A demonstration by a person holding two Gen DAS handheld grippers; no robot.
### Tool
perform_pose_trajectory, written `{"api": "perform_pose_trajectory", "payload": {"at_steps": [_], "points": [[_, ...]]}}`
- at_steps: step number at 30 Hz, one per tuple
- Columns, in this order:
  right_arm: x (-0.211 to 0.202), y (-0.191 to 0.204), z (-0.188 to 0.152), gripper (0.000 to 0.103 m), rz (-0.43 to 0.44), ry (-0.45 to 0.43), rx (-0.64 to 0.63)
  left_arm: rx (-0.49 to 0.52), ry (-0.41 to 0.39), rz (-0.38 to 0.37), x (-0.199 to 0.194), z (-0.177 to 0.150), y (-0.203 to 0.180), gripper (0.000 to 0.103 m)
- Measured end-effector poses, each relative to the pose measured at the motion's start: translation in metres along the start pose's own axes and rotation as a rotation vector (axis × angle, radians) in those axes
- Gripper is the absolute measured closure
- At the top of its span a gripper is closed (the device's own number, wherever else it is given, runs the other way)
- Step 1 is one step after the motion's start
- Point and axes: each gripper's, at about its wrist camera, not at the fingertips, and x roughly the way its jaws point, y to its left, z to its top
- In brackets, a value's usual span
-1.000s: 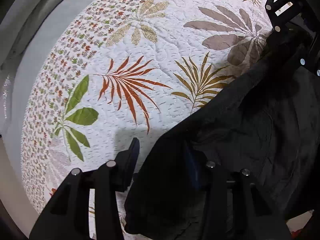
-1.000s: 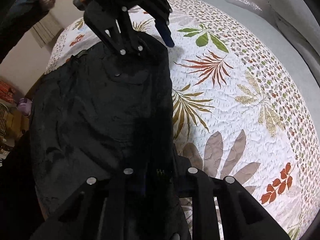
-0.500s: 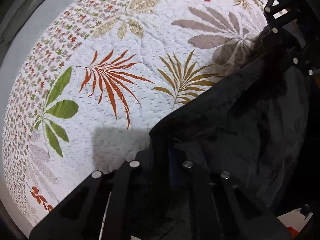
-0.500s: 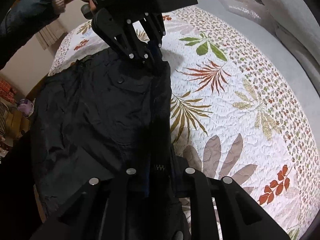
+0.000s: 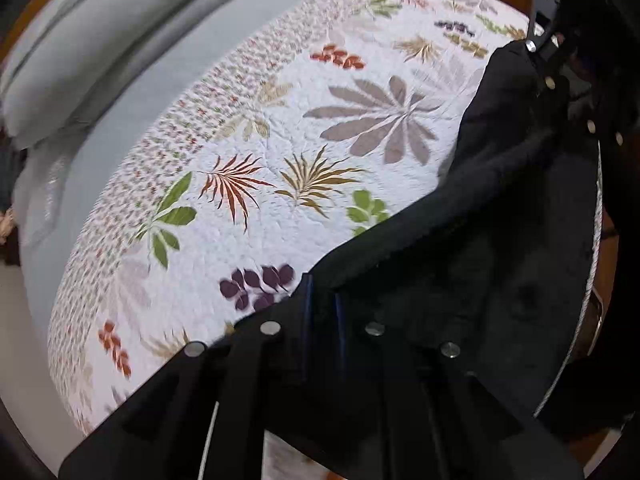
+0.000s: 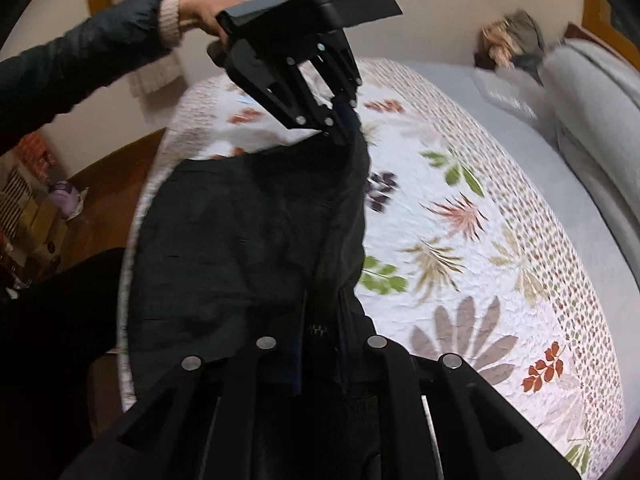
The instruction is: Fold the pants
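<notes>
The black pants (image 5: 472, 264) hang stretched between my two grippers above the leaf-patterned quilt (image 5: 280, 152). My left gripper (image 5: 320, 300) is shut on one end of the pants' edge; it also shows in the right wrist view (image 6: 348, 128), held up by a hand. My right gripper (image 6: 320, 320) is shut on the other end of the pants (image 6: 248, 240); it shows in the left wrist view (image 5: 548, 68) at the upper right. The cloth sags between them, lifted off the quilt (image 6: 460, 208).
Grey pillows (image 5: 92, 48) and a grey sheet lie at the head of the bed. A wooden bed frame (image 6: 120, 168) and floor clutter (image 6: 36, 208) are at the left of the right wrist view. The person's dark sleeve (image 6: 80, 68) reaches in there.
The left gripper closed on the pants' edge, then both grippers rose, lifting the pants off the quilt. The bed now looks farther away in both views.
</notes>
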Motion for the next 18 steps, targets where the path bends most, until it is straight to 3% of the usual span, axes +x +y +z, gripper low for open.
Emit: {"api": "perform_pose_trajectory", "payload": {"at_steps": [6, 18], "points": [[-0.005, 0.069, -0.011, 0.09, 0.007, 0.008, -0.087, -0.021, -0.047, 0.091, -0.043, -0.042, -0.071, 0.092], [0.017, 0.134, -0.054, 0.09, 0.085, 0.012, -0.058, -0.226, -0.11, -0.02, -0.055, -0.115, -0.142, 0.082]]}}
